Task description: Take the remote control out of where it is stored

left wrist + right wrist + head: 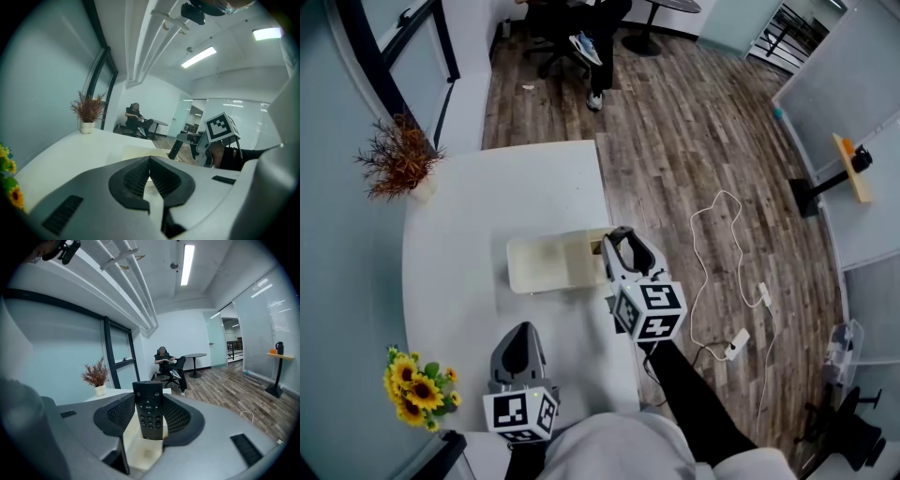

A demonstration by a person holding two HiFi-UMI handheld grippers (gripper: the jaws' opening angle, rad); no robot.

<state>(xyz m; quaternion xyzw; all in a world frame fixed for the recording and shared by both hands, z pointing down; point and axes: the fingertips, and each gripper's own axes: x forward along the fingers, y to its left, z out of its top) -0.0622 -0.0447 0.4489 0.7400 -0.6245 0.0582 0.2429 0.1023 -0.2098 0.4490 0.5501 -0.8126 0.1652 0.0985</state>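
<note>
Clamping the slim black plastic remote control [149, 409] upright between its fingers, the right gripper [623, 244] holds it at the right end of the shallow cream box [546, 264] on the white worktop [516, 183], likely to lift it clear, while the near left gripper [517, 349] has its fingers together, empty.

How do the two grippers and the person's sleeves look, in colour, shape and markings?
Both the left gripper and the right gripper have smooth grey rounded shells, jaws lined with black ribbed pads, and a white cube bearing black square markers. The sleeve behind the right one is black.
</note>
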